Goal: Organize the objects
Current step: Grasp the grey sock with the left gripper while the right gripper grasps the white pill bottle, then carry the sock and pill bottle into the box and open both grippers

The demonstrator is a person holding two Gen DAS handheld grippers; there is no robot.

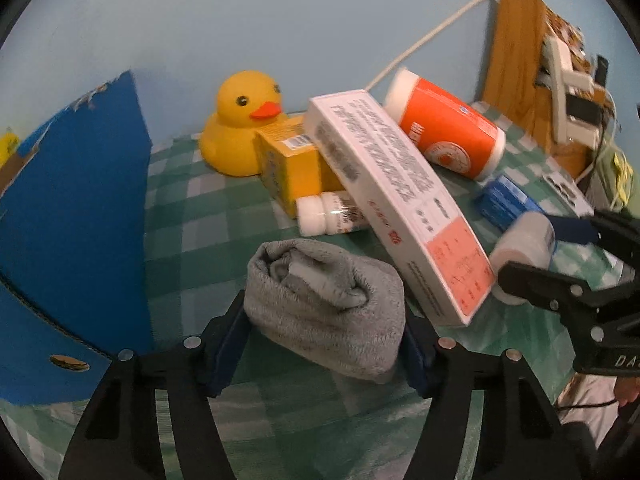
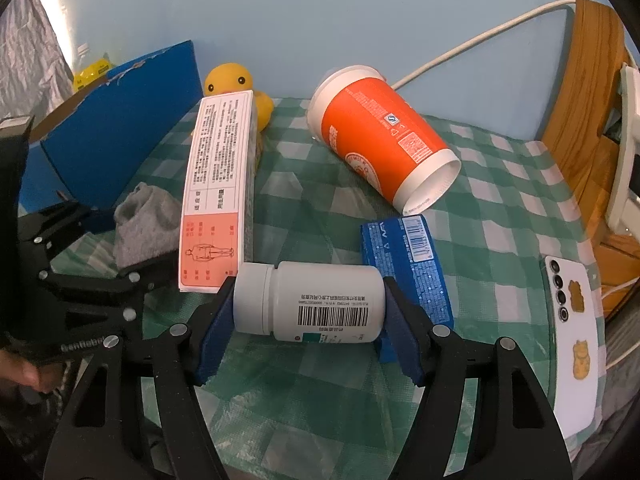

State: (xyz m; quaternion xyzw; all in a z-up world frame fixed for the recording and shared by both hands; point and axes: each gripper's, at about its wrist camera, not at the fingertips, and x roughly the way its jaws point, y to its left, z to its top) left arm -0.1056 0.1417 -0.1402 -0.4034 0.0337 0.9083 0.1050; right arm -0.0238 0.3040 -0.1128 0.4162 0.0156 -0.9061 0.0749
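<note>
While right tool clamps sideways bottle (cap left), left tool grips sock.

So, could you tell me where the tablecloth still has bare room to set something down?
Bare tablecloth lies between the long white box and the orange cup, and right of that cup toward the phone. It is crowded around the duck, yellow box and small bottle.
</note>
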